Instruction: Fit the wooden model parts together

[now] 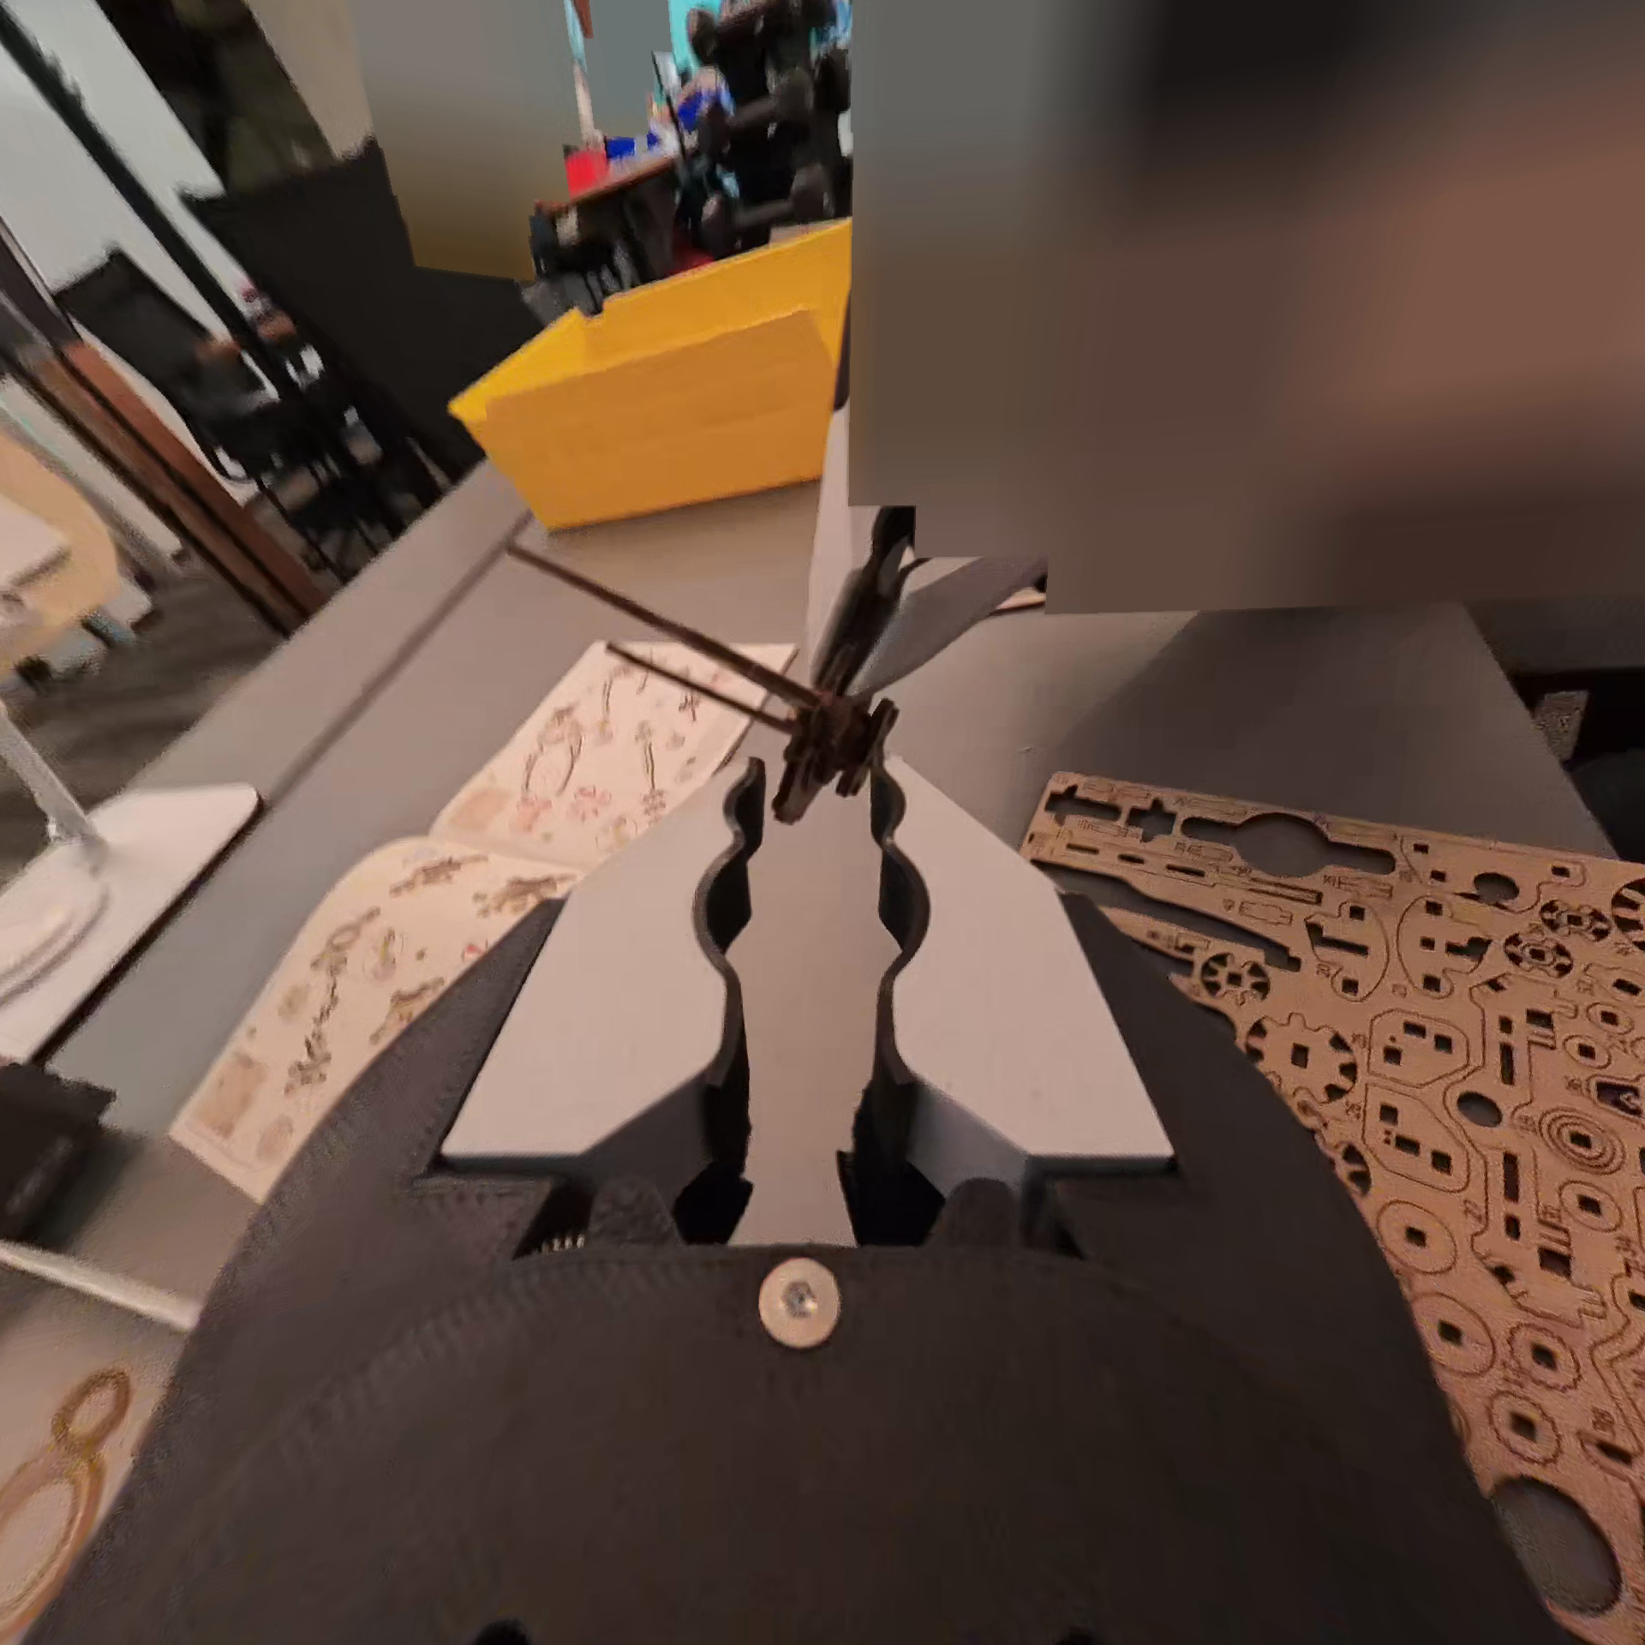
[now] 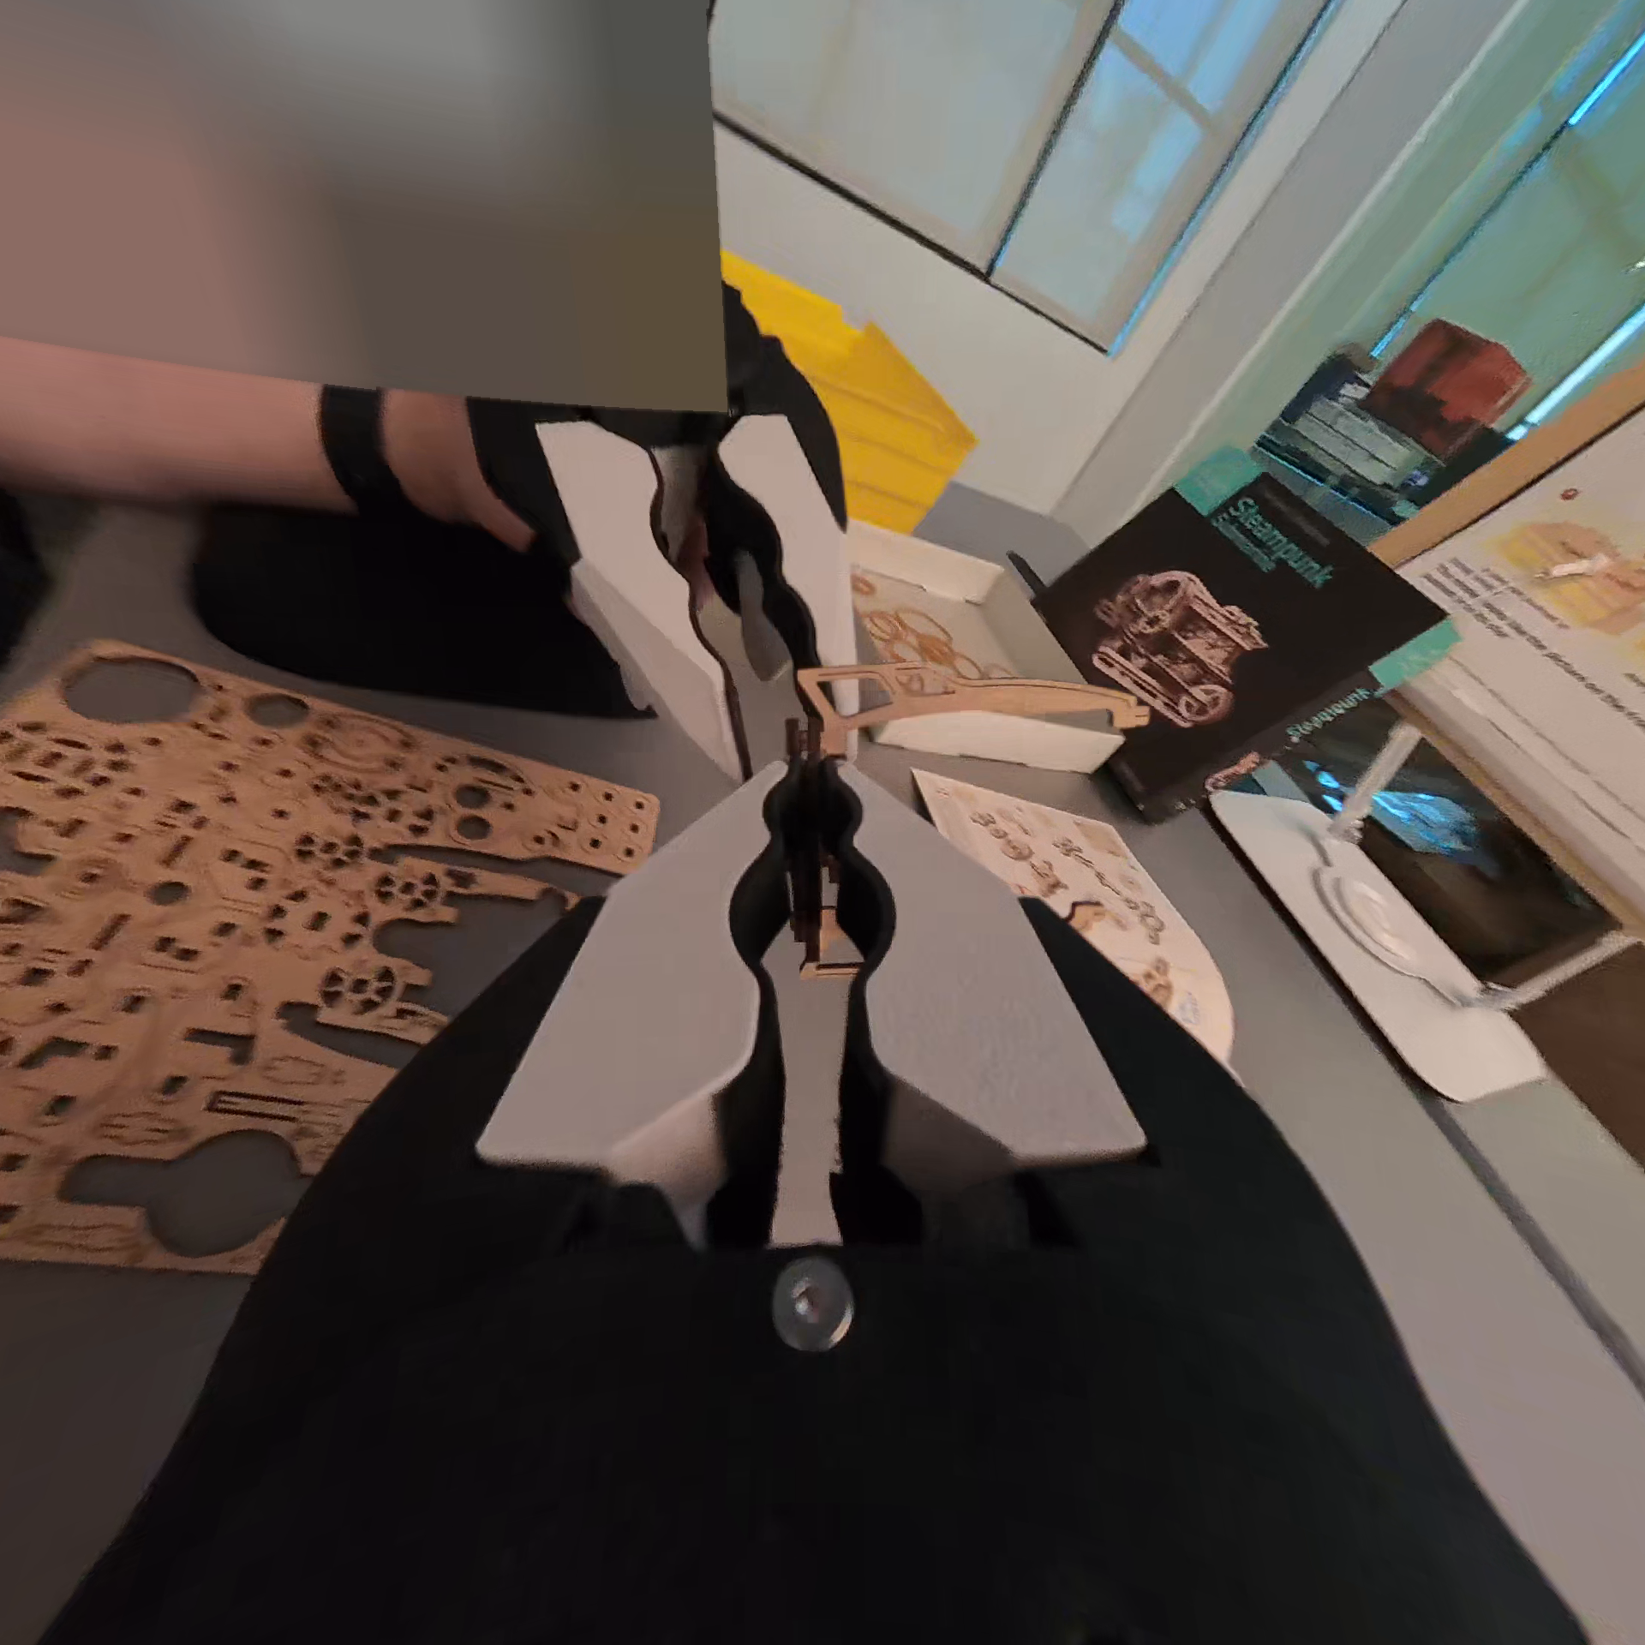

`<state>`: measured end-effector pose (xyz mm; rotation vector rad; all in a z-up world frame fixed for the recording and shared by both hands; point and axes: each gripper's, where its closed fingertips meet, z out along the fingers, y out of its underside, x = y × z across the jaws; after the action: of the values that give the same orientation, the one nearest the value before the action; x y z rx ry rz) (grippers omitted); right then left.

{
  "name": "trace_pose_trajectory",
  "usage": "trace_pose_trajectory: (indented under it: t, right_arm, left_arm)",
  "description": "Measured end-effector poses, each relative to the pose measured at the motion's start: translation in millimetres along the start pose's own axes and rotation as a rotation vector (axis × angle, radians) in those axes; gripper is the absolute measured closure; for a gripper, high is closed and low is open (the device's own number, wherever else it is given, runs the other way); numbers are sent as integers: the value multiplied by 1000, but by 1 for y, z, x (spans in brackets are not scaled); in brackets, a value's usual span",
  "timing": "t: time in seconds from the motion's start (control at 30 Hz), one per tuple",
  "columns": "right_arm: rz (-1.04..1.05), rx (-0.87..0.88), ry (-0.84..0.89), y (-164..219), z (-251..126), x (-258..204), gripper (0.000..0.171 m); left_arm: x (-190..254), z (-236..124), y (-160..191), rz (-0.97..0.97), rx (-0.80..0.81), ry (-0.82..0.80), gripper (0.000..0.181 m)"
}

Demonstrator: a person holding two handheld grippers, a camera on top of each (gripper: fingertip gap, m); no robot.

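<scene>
A small dark wooden assembly (image 1: 823, 743) hangs above the grey table (image 1: 1246, 712). Two long thin wooden arms (image 1: 659, 623) stick out of it to the left. My right gripper (image 2: 806, 779) is shut on this assembly (image 2: 814, 899); one arm (image 2: 970, 699) points right. In the left wrist view the right gripper's fingers (image 1: 935, 614) come down onto it from above. My left gripper (image 1: 819, 779) is open, its fingertips on either side of the assembly's near end. I cannot tell whether they touch it. Its white fingers (image 2: 641, 605) also show in the right wrist view.
A laser-cut wooden parts sheet (image 1: 1424, 1024) lies flat on the table (image 2: 267, 890). An open instruction booklet (image 1: 427, 935) lies under the grippers. A yellow bin (image 1: 676, 418) stands behind. A dark kit box (image 2: 1228, 623), a white tray (image 2: 979, 748) and a white lamp base (image 2: 1371, 961) are nearby. Only a small space, under 4 cm, lies between the two pairs of fingers.
</scene>
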<state>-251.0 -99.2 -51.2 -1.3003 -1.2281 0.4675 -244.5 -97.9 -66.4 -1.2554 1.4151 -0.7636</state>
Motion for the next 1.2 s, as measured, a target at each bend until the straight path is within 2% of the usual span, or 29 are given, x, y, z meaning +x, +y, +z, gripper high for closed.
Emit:
trace_pose_trajectory:
  t: [0.13, 0.5, 0.63, 0.77, 0.87, 1.03, 1.2]
  right_arm:
    - [79, 79, -84, -9, -5, -6, 171]
    - [224, 265, -336, -31, -18, -29, 171]
    - [264, 323, -415, -37, -24, -34, 171]
    - [284, 367, -465, -41, -28, -38, 171]
    - [259, 371, -461, -40, -29, -39, 171]
    - [234, 377, -480, -40, -29, -44, 171]
    - [240, 402, -509, -42, -31, -46, 171]
  left_arm:
    - [11, -6, -20, 27, 92, 49, 164]
    - [31, -18, -31, 90, 123, 138, 167]
    - [44, -21, -38, 96, 152, 195, 177]
    - [48, -24, -44, 53, 180, 231, 177]
    - [43, -29, -46, 13, 184, 238, 170]
    - [47, -26, -45, 48, 170, 227, 167]
    - [55, -27, -47, 39, 181, 271, 173]
